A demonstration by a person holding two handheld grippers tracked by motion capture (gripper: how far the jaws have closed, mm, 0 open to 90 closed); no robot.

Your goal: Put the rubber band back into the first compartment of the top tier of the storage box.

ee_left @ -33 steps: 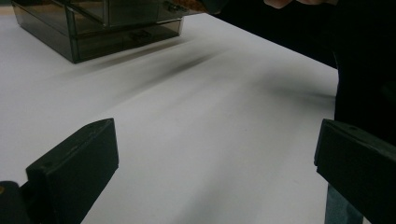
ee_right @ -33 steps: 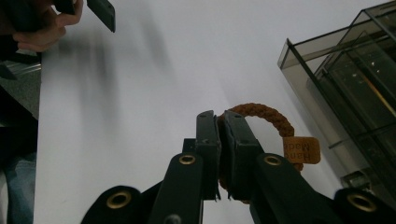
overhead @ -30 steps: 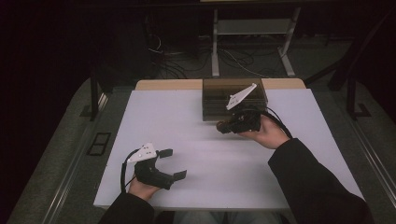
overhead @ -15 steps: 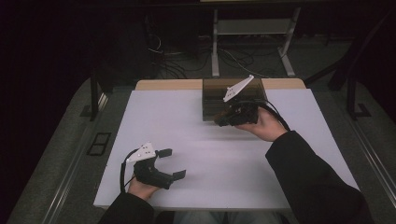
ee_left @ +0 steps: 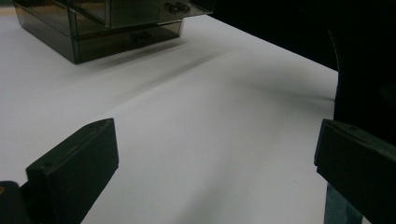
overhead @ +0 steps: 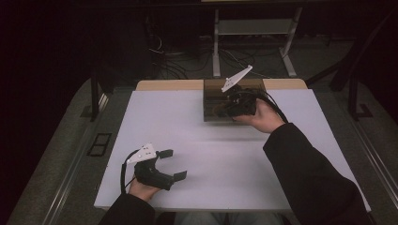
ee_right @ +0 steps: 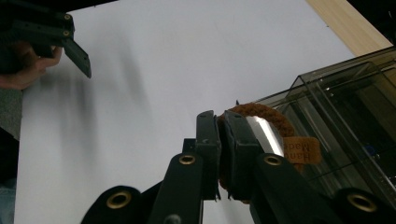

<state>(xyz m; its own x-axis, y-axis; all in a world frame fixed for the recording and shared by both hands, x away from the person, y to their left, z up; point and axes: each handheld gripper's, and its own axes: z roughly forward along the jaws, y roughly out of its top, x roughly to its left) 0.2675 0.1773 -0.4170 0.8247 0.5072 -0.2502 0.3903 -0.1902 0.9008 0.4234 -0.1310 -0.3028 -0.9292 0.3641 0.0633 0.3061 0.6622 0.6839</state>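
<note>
Right gripper (ee_right: 219,154): fingers (ee_right: 208,140) closed tight on a brown fuzzy ring (ee_right: 271,119) with a tan label, held just beside the smoky clear drawer box (overhead: 220,101) at the far edge of the counter (overhead: 187,122).

Judgement: the ring looks soft, light and compressible, not fragile; its plush pile should resist slipping. Pinching across the band, as now, seems adequate; the label is a poor hold.

Left gripper (overhead: 164,164): fingers spread wide, holding nothing, near the front left corner of the counter.
</note>
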